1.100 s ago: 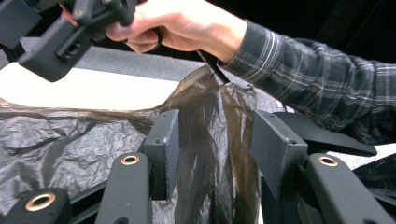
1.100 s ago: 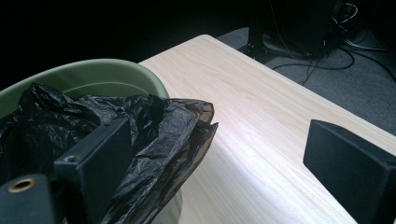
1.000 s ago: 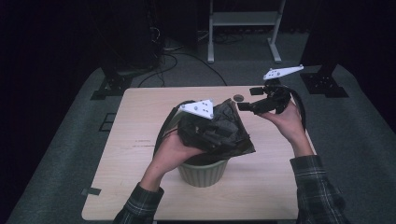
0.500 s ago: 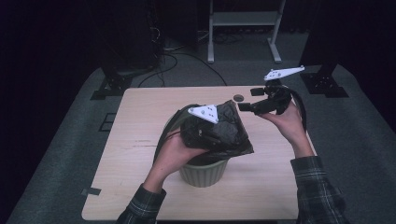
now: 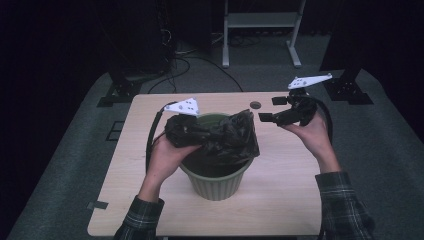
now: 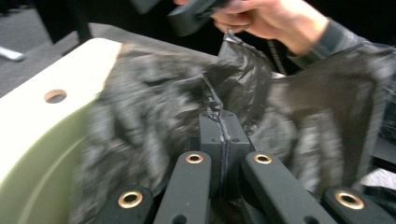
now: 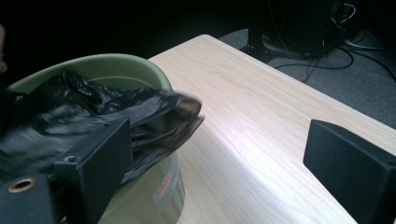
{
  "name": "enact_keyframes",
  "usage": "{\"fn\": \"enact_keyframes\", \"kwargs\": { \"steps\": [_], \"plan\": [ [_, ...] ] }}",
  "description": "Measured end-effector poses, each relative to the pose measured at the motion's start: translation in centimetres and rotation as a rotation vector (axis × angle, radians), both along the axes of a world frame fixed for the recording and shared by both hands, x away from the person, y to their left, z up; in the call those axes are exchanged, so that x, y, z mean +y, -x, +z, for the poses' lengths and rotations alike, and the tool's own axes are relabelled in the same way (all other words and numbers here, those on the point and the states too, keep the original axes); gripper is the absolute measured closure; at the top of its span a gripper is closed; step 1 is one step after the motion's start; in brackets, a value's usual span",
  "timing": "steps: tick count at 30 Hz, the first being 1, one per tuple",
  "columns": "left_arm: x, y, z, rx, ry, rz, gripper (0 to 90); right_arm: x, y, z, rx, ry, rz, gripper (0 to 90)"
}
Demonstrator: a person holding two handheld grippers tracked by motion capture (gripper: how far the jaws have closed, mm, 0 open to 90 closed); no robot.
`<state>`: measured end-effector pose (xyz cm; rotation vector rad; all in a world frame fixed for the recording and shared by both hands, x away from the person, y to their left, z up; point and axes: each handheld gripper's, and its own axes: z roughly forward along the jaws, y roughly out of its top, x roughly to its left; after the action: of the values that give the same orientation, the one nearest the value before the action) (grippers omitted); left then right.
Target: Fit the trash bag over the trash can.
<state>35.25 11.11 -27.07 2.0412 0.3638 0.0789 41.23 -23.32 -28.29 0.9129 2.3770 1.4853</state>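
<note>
a black plastic bag (image 5: 220,137) is draped over the mouth of a green bin (image 5: 215,180), which stands near the front middle of the wooden table (image 5: 280,200). the work in hand is judged to be the lining of the bin with the bag, and it looks part done: the film is bunched across the opening and is not yet folded down over the rim all round.

the left gripper (image 6: 224,140) is seen with its jaws pressed together on a pleat of the bag, the film being nipped between the pads; they have just been closing on it. the fold is held at the left side of the bin, probably so that the plastic can be drawn outward and over the rim there.

the right gripper (image 5: 280,112) is held off to the right of the bin, above the table, with its jaws spread and nothing between them. in the right gripper view its pads (image 7: 348,168) stand wide apart, and the bag's near edge lies just beside one of them. it is judged to be kept ready for the opposite edge to be taken, so that the bag can be stretched open.

a small round hole (image 5: 255,105) is seen in the table behind the bin.
</note>
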Motion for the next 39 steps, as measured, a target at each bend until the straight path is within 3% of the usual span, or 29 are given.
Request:
{"fn": "enact_keyframes", "kwargs": {
  "steps": [8, 23, 32, 39],
  "plan": [
    [3.3, -1.0, -0.2, -0.003, 0.027, 0.101, 89.9, 0.0, 0.7, 0.2, -0.014, 0.007, 0.009, 6.6],
    [8.7, -1.0, -1.0, -0.004, 0.044, 0.272, 90.0, 0.3, 2.3, 0.2, -0.028, 0.014, 0.040, 6.6],
    [8.8, -1.8, -1.6, 0.018, 0.048, 0.337, 89.9, 1.0, 3.8, 1.1, -0.058, -0.001, 0.089, 6.6],
    [8.4, -2.0, -1.9, 0.026, 0.036, 0.348, 89.9, 2.0, 5.0, 1.4, -0.076, -0.011, 0.154, 6.6]
  ]
}}
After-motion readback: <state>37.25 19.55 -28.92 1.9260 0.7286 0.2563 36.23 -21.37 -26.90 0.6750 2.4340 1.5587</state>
